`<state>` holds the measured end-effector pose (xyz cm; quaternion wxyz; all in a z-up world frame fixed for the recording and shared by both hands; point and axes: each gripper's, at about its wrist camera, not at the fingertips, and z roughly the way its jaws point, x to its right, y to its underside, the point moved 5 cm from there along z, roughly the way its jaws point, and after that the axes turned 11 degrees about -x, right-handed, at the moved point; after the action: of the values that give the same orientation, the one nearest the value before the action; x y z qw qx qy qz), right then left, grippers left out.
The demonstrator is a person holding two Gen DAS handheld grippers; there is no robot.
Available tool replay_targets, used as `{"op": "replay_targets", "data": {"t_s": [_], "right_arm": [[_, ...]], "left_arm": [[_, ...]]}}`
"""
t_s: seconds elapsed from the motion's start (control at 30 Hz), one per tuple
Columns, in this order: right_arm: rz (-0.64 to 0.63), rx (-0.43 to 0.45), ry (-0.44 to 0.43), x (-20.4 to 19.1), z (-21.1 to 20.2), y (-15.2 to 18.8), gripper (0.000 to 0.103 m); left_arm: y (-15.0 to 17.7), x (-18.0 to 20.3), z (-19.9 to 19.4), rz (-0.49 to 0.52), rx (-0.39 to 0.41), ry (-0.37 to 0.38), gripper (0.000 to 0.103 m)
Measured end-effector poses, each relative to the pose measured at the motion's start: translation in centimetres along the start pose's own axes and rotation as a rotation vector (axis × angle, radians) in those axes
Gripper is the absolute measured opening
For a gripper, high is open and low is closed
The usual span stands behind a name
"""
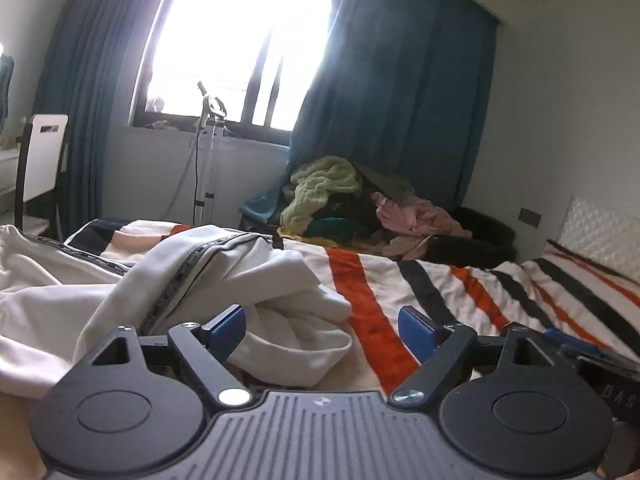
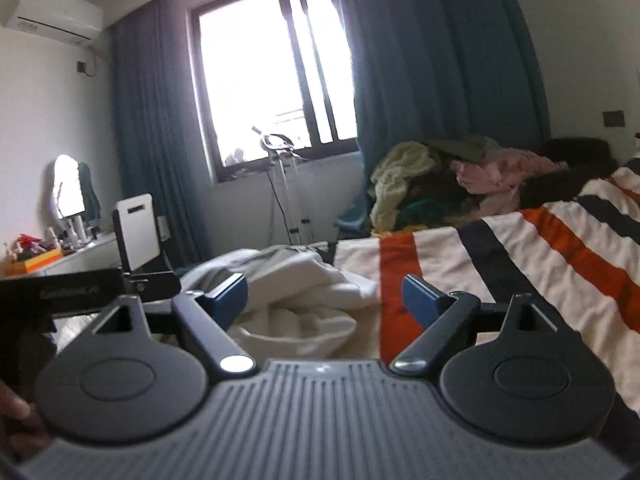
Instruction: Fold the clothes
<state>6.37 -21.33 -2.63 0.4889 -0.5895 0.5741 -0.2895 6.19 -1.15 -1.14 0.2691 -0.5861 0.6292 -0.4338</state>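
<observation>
A crumpled white garment [image 1: 132, 300] with a dark printed band along its seam lies on the striped bedspread [image 1: 460, 292]. My left gripper [image 1: 322, 330] hovers low over the garment's near fold; its blue pads [image 1: 226, 330] stand wide apart, with a loose white fold lying between them untouched. In the right wrist view the same white garment [image 2: 296, 300] lies bunched ahead. My right gripper [image 2: 324, 300] is open above its edge and holds nothing, with the striped bedspread [image 2: 540, 256] to its right. The left gripper's body [image 2: 60, 288] shows at that view's left edge.
A heap of clothes [image 1: 360, 204], green, pink and dark, sits at the bed's far side under blue curtains [image 1: 400, 100]. A metal stand [image 1: 206, 160] rises below the bright window. A white chair [image 2: 136, 232] and a cluttered desk [image 2: 36, 260] are at left.
</observation>
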Motion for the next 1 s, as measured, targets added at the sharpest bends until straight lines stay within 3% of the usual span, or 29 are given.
{"op": "replay_targets", "data": {"t_s": [0.13,0.47,0.7,0.87,1.0], "right_arm": [[0.015,-0.038,0.011,1.0,0.8,1.1,0.086],[-0.003,-0.06,0.018,0.1,1.1,2.0,0.086],[0.051,-0.074,0.014,0.8,0.9,2.2,0.086],[0.09,-0.075,0.078,1.8,1.0,2.3,0.086],[0.11,-0.075,0.143,2.7,1.9,2.7,0.086]], "left_arm": [[1.9,-1.6,1.5,-0.066,-0.051,0.013,0.085],[2.9,-2.2,2.6,-0.021,-0.103,-0.015,0.085],[3.0,-2.6,4.0,-0.065,-0.144,-0.037,0.088],[0.7,-3.2,7.4,-0.04,-0.216,-0.067,0.091],[-3.2,-6.8,11.4,-0.049,-0.241,-0.176,0.093]]}}
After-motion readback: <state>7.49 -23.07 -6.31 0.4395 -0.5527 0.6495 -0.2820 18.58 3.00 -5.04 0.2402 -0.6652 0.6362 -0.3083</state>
